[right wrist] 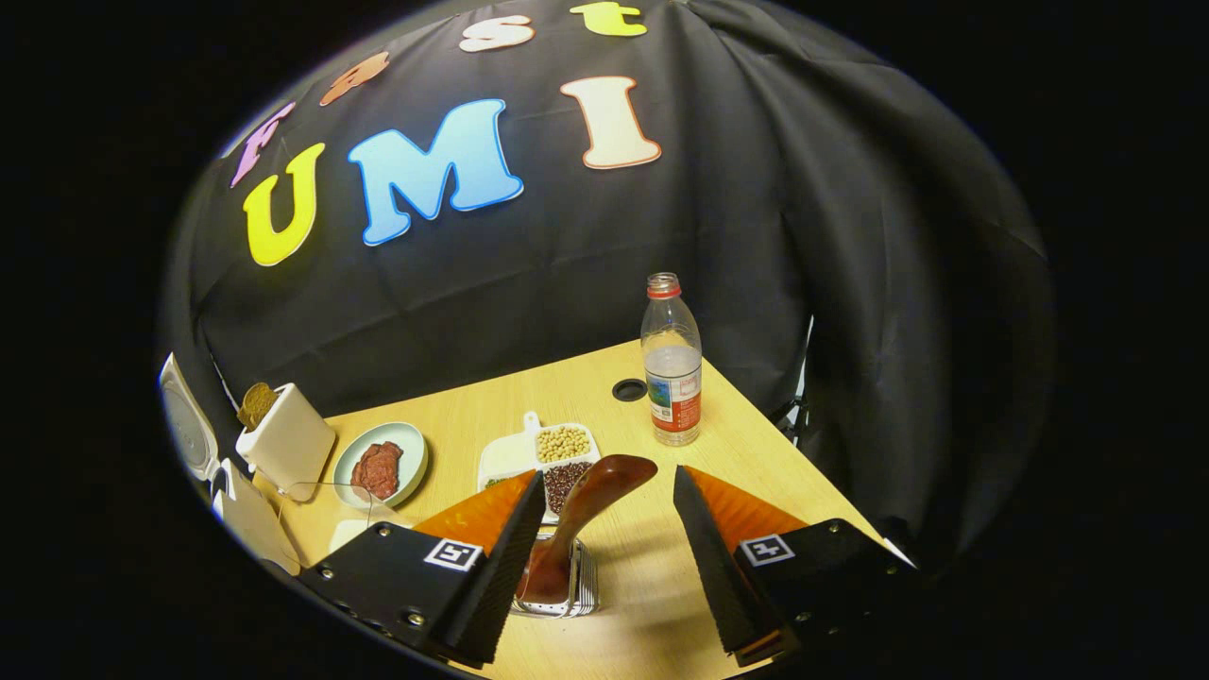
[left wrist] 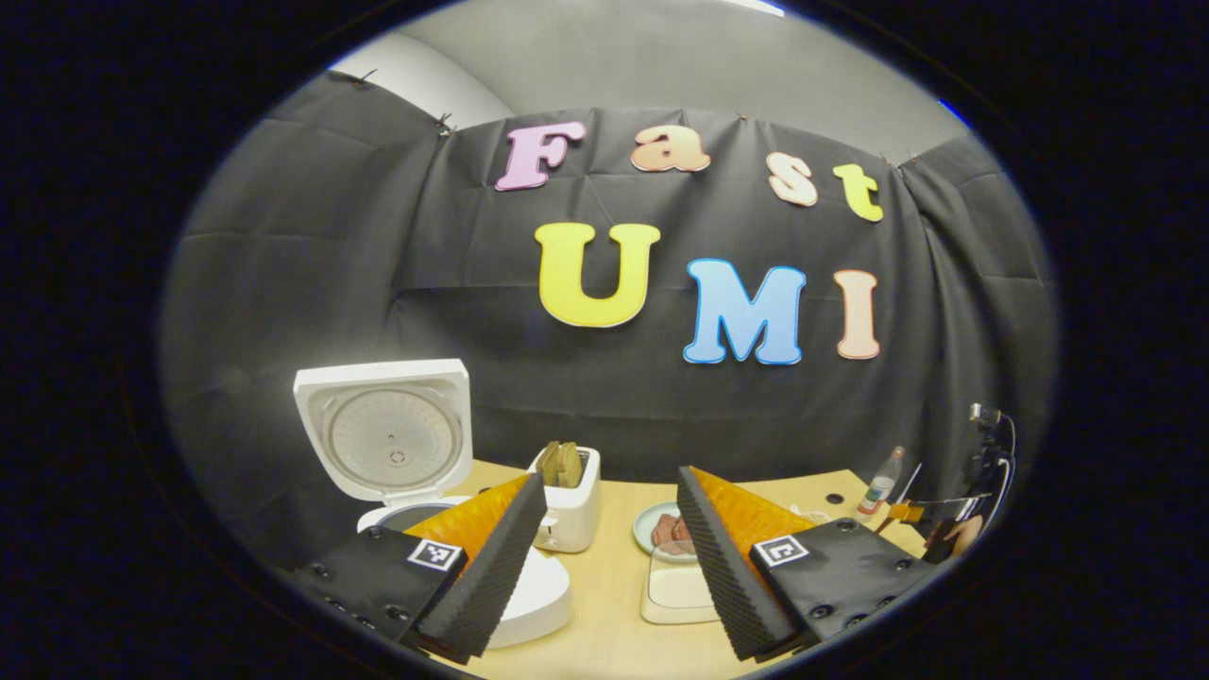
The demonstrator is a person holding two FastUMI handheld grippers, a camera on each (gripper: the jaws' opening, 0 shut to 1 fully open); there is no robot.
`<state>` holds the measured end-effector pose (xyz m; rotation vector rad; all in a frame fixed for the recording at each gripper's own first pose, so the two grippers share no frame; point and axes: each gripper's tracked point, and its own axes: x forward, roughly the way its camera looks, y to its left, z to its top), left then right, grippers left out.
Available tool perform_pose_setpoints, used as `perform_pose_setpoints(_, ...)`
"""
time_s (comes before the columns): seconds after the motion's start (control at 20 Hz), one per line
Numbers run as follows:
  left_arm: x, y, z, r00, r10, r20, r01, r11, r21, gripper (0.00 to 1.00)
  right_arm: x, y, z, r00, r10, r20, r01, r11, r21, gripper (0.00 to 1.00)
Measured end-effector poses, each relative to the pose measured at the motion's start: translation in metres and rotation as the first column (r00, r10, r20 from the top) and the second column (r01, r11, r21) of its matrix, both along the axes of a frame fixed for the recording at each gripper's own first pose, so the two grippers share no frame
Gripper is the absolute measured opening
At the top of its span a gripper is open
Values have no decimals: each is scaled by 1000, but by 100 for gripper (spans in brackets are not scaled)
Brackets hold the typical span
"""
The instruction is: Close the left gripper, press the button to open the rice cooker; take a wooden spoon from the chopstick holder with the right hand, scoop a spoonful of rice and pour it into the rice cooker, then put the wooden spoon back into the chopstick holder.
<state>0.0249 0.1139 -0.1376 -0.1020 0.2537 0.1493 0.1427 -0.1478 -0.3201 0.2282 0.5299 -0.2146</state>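
The white rice cooker (left wrist: 529, 600) stands at the lower left of the left gripper view with its lid (left wrist: 383, 439) swung up. My left gripper (left wrist: 609, 482) is open just right of the cooker, holding nothing. In the right gripper view, a wooden spoon (right wrist: 586, 510) stands bowl-up in a metal chopstick holder (right wrist: 567, 595). My right gripper (right wrist: 609, 477) is open around the spoon, whose handle sits close to the left finger (right wrist: 505, 548). Beyond it lies a white divided tray (right wrist: 501, 463) of beans and grains. The cooker lid (right wrist: 184, 416) also shows at the far left edge.
A white toaster (right wrist: 283, 434) with bread, a plate of meat (right wrist: 378, 463) and a water bottle (right wrist: 672, 364) stand on the wooden table (right wrist: 756, 453). A cable hole (right wrist: 629, 389) lies near the bottle. The table's right edge runs beside the right gripper. A white board (left wrist: 675, 590) lies before the left gripper.
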Motion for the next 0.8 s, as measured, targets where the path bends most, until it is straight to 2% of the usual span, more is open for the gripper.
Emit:
perform_pose_setpoints(0.1,0,6,5,999,28,19,-29,1000,13,95,6,3,-2,1000,9,-3,-9,999,32,84)
perform_pose_setpoints(0.15,0,9,9,999,41,29,-42,999,20,95,9,3,-3,1000,3,-13,-3,999,34,80)
perform_pose_setpoints(0.2,1,11,9,998,51,36,-52,998,28,94,14,6,-10,1000,13,-17,-13,999,43,62)
perform_pose_setpoints(0.25,1,12,10,998,52,38,-54,998,33,96,16,7,-11,1000,23,-18,-22,998,54,59)
perform_pose_setpoints(0.3,2,9,9,998,47,35,-48,998,34,99,20,8,-17,999,30,-23,-29,998,58,50)
perform_pose_setpoints(0.35,2,8,8,999,43,32,-44,998,34,96,21,10,-16,999,51,-11,-50,996,80,49)
perform_pose_setpoints(0.4,2,7,8,999,37,28,-38,999,33,94,20,17,-10,998,69,-1,-69,991,115,41)
perform_pose_setpoints(0.45,3,5,7,999,32,25,-33,999,33,94,20,25,-5,997,82,7,-82,985,154,41)
perform_pose_setpoints(0.55,2,3,7,999,28,24,-29,999,34,94,16,33,-3,996,90,12,-90,975,201,17)
perform_pose_setpoints(0.65,1,1,9,999,23,26,-24,999,33,99,15,37,1,996,92,17,-94,975,201,8)
perform_pose_setpoints(0.8,-2,2,13,999,17,36,-19,999,38,94,13,43,21,994,87,68,-99,977,190,8)
